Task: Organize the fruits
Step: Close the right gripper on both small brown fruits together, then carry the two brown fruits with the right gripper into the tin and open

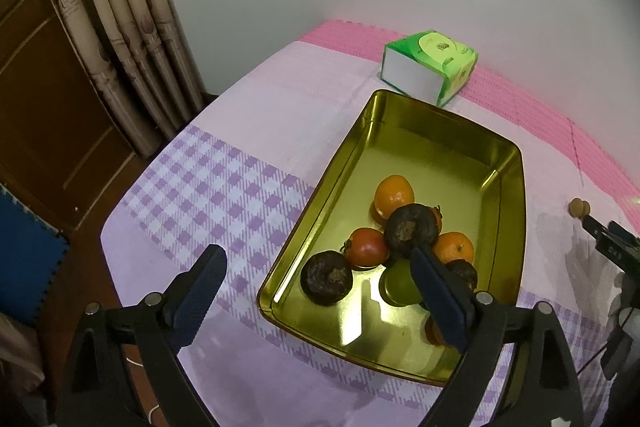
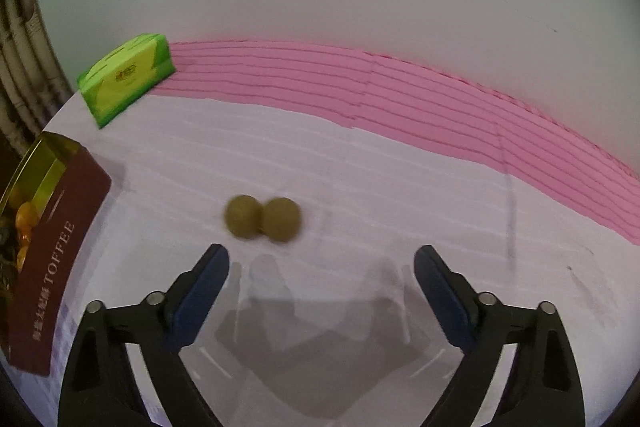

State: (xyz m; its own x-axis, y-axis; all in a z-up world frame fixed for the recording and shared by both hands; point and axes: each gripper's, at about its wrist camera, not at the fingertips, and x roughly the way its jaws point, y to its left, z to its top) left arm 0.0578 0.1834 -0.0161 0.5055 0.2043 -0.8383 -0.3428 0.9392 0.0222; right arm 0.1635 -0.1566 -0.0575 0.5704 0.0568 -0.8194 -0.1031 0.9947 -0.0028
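A gold tin tray (image 1: pixel 400 119) holds several fruits: an orange (image 1: pixel 394 195), a red tomato-like fruit (image 1: pixel 367 246), dark brown round fruits (image 1: pixel 412 229) (image 1: pixel 326 278), another orange (image 1: pixel 454 247) and a green fruit (image 1: pixel 398 283). My left gripper (image 1: pixel 316 291) is open and empty above the tray's near end. Two small brownish-green round fruits (image 2: pixel 262 218) lie side by side on the cloth in the right wrist view; they also show far right in the left wrist view (image 1: pixel 579 207). My right gripper (image 2: pixel 322 281) is open and empty just short of them.
A green tissue pack (image 1: pixel 430 67) (image 2: pixel 126 79) stands at the back by the wall on a pink mat (image 2: pixel 400 91). The tray's maroon side marked TOFFEE (image 2: pixel 60 239) is at the left. Curtains (image 1: pixel 120 27) and a wooden door stand left of the table.
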